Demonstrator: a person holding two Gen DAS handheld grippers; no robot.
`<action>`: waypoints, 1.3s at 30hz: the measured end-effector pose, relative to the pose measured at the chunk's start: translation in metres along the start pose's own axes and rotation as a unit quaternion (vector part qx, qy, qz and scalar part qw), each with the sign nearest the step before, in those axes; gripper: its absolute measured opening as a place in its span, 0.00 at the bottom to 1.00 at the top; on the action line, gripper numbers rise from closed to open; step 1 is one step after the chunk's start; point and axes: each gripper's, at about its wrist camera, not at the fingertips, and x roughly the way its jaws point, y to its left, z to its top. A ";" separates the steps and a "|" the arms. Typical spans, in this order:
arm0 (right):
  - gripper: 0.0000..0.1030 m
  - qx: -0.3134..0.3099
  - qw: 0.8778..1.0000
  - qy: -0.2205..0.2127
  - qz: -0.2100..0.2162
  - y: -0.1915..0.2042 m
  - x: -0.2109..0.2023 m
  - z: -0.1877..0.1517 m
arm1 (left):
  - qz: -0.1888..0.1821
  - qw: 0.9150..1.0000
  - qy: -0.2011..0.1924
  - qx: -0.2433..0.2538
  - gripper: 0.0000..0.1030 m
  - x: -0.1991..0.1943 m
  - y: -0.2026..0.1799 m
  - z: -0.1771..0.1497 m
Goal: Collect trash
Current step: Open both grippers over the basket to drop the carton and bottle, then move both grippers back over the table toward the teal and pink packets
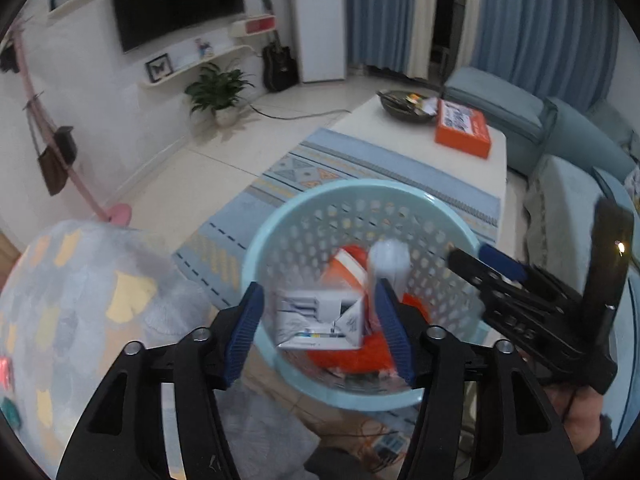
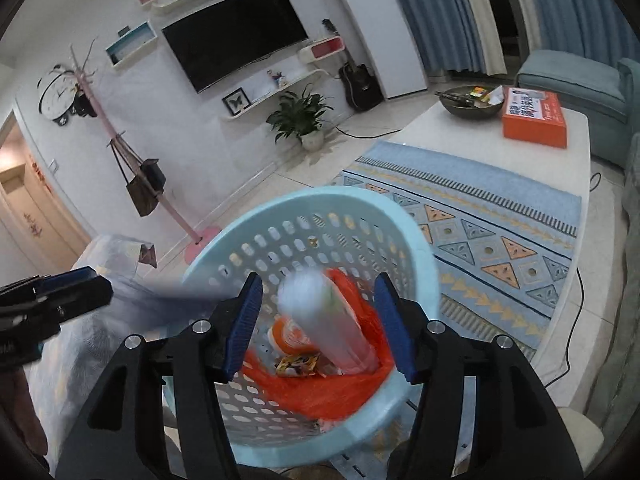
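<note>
- The left gripper [image 1: 320, 332] hangs over a pale blue perforated basket [image 1: 256, 248], its 2 blue-padded fingers [image 1: 244, 332] spread wide with nothing clamped between them.
- The right gripper [image 2: 320, 328] is over the same basket [image 2: 416, 240], likewise spread apart and gripping nothing.
- A white cylindrical bottle [image 2: 324, 316] shows between the right gripper's fingers, heavily blurred; whether it is in the air or resting on the pile cannot be told. In the left view the bottle [image 1: 388, 264] appears white and blurred near the basket's middle.
- Inside the basket lie an orange plastic bag [image 2: 320, 392], a white carton with blue print [image 1: 320, 320], an orange-and-white container [image 2: 290, 334] and a small colourful wrapper [image 2: 298, 364].
- The right gripper's black body [image 1: 532, 308] shows at the basket's right rim in the left view; the left gripper [image 2: 52, 300] shows at the left edge of the right view.
- A patterned blue rug [image 2: 480, 232] lies under and beyond the basket.
- Farther off, a white surface [image 2: 440, 132] carries an orange box [image 2: 536, 120] and a dark bowl [image 2: 468, 106] of small items.
- A fleece-covered, pastel-patterned mass [image 1: 80, 300] sits just left of the basket.
- A television [image 2: 240, 40], a potted plant [image 2: 302, 118] and a guitar [image 2: 360, 84] stand along the far wall.
</note>
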 end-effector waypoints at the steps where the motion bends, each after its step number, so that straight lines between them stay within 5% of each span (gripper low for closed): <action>1: 0.53 0.005 1.000 0.001 0.000 -0.003 -0.001 -0.002 | 0.005 1.000 -0.006 -0.010 0.59 -0.003 0.006 0.001; 11: 0.53 0.007 1.000 0.020 0.022 0.020 -0.014 -0.023 | 0.033 0.996 -0.041 -0.072 0.67 -0.069 0.056 -0.024; 19: 0.57 -0.037 0.996 0.032 0.077 0.087 -0.029 -0.036 | 0.115 0.987 -0.065 -0.095 0.67 -0.126 0.102 -0.077; 24: 0.58 -0.072 0.990 0.039 0.115 0.136 -0.039 -0.048 | 0.204 0.965 -0.055 -0.155 0.67 -0.164 0.180 -0.122; 29: 0.61 -0.095 0.983 0.044 0.150 0.179 -0.050 -0.058 | 0.274 0.932 -0.045 -0.233 0.68 -0.181 0.274 -0.157; 32: 0.62 -0.106 0.980 0.050 0.160 0.199 -0.054 -0.062 | 0.272 0.925 -0.029 -0.264 0.67 -0.171 0.314 -0.165; 35: 0.64 -0.123 0.977 0.049 0.169 0.218 -0.059 -0.064 | 0.230 0.931 -0.032 -0.283 0.67 -0.158 0.329 -0.161; 39: 0.69 -0.131 0.974 0.049 0.179 0.240 -0.061 -0.064 | 0.252 0.931 -0.018 -0.264 0.67 -0.138 0.333 -0.154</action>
